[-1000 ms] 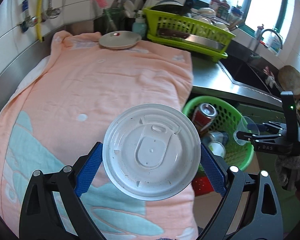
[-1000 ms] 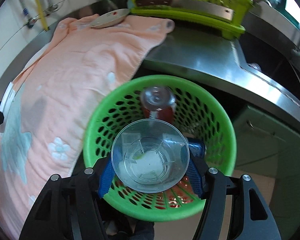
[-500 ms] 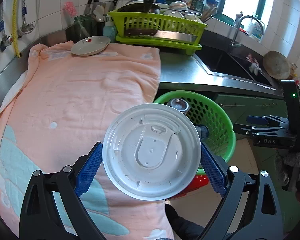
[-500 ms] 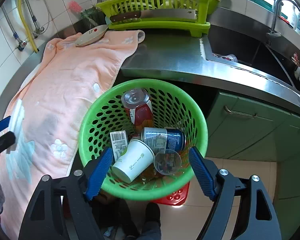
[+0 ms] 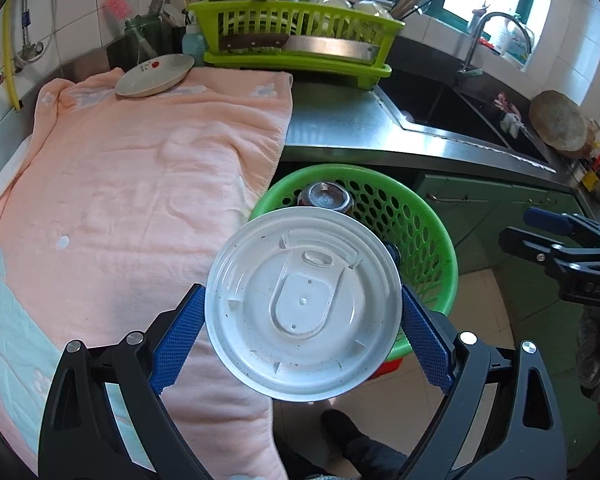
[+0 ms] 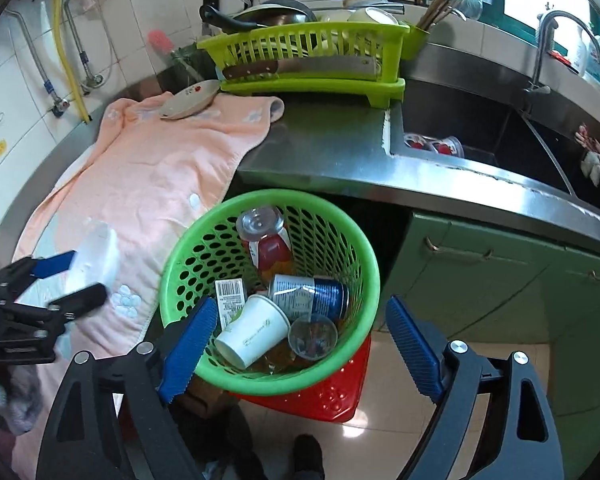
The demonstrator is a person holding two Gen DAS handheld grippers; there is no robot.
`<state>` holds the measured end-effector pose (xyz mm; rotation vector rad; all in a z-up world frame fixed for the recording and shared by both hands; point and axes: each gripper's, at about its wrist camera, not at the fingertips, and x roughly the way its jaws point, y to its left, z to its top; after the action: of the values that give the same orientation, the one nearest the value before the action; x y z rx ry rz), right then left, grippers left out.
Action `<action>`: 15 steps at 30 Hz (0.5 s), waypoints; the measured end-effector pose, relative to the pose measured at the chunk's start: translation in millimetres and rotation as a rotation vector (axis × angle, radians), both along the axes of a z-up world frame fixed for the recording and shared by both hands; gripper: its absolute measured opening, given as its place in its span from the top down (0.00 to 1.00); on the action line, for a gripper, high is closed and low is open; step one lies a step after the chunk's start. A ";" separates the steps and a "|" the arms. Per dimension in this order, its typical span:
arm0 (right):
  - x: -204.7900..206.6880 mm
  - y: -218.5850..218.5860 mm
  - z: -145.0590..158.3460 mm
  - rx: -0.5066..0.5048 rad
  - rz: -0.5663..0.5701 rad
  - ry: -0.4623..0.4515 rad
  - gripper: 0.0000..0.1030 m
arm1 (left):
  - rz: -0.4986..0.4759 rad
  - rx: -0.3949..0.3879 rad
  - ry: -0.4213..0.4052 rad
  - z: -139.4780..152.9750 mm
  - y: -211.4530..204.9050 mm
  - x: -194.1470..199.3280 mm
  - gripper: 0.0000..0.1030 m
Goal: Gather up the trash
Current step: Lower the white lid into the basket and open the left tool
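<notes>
My left gripper (image 5: 302,334) is shut on a white plastic cup lid (image 5: 302,304), held over the near rim of the green trash basket (image 5: 432,236). My right gripper (image 6: 296,344) is open and empty above the same basket (image 6: 256,384). In the basket lie a clear plastic cup (image 6: 313,337), a white paper cup (image 6: 252,330), a blue can (image 6: 312,294), a red-labelled bottle (image 6: 268,240) and a barcode carton (image 6: 230,294). The left gripper and its lid (image 6: 96,256) show at the left of the right wrist view; the right gripper (image 5: 556,236) shows at the right of the left wrist view.
A peach towel (image 5: 132,184) covers the steel counter (image 5: 340,128); a small plate (image 5: 154,76) sits at its far end. A lime dish rack (image 5: 296,44) with a cleaver stands behind. The sink (image 6: 480,136) is to the right. The basket rests on a red stool (image 6: 324,396).
The right gripper opened and dropped the clear cup into the basket, then drew back. The left gripper carried the lid rightward from over the towel to over the basket rim.
</notes>
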<state>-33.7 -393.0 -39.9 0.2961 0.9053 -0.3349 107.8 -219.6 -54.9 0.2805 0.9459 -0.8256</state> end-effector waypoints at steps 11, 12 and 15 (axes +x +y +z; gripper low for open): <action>6.0 -28.0 -0.2 -0.011 0.093 -0.011 0.18 | 0.058 -0.003 0.096 -26.8 -56.1 7.6 0.09; 6.3 -29.7 -0.2 -0.008 0.103 -0.014 0.18 | 0.065 -0.003 0.095 -28.3 -60.5 8.0 0.09; 5.6 -33.7 0.4 -0.015 0.113 -0.019 0.18 | 0.066 -0.002 0.111 -32.8 -71.2 7.4 0.09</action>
<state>-28.0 -426.7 -39.6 0.2330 0.8963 -0.2345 115.1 -290.7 -87.7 0.2021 1.0529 -0.7873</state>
